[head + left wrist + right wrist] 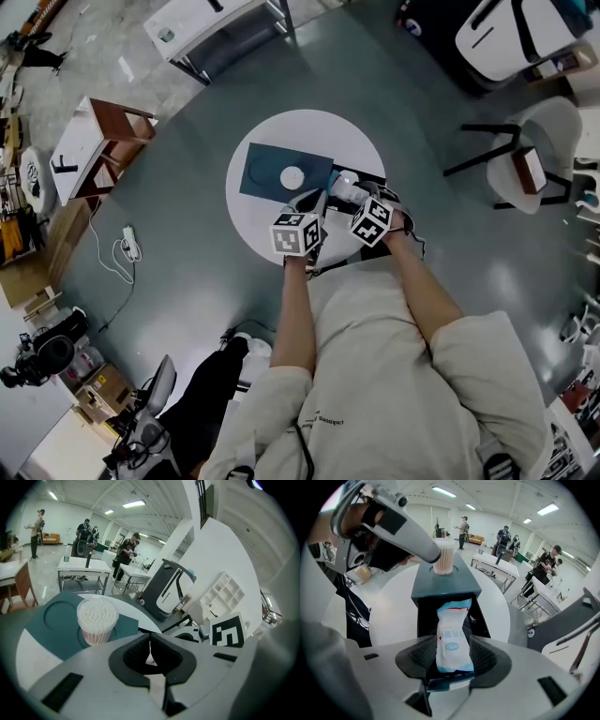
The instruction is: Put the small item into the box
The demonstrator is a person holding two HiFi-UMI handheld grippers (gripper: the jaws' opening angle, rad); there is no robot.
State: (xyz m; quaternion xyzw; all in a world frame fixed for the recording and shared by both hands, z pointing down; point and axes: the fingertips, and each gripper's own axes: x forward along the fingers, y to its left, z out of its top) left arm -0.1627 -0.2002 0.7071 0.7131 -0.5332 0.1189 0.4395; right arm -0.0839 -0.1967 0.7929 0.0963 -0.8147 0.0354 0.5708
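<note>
Held white-and-blue packet (452,639) between right gripper (452,660) jaws, far end over open black drawer (425,616) at front of box (440,584). Had left gripper (150,645) jaws pressed together, raised beside box top, near swab jar (443,559) standing on box. Saw box resting on round white worktop (272,131). Could not tell whether packet touched drawer.

Head view, centre: my right hand-held gripper (342,192) covers most of the packet (452,639). Its print is too blurred to read. A white sliver (149,657) inside my left hand-held gripper (150,643): too small to identify.
</note>
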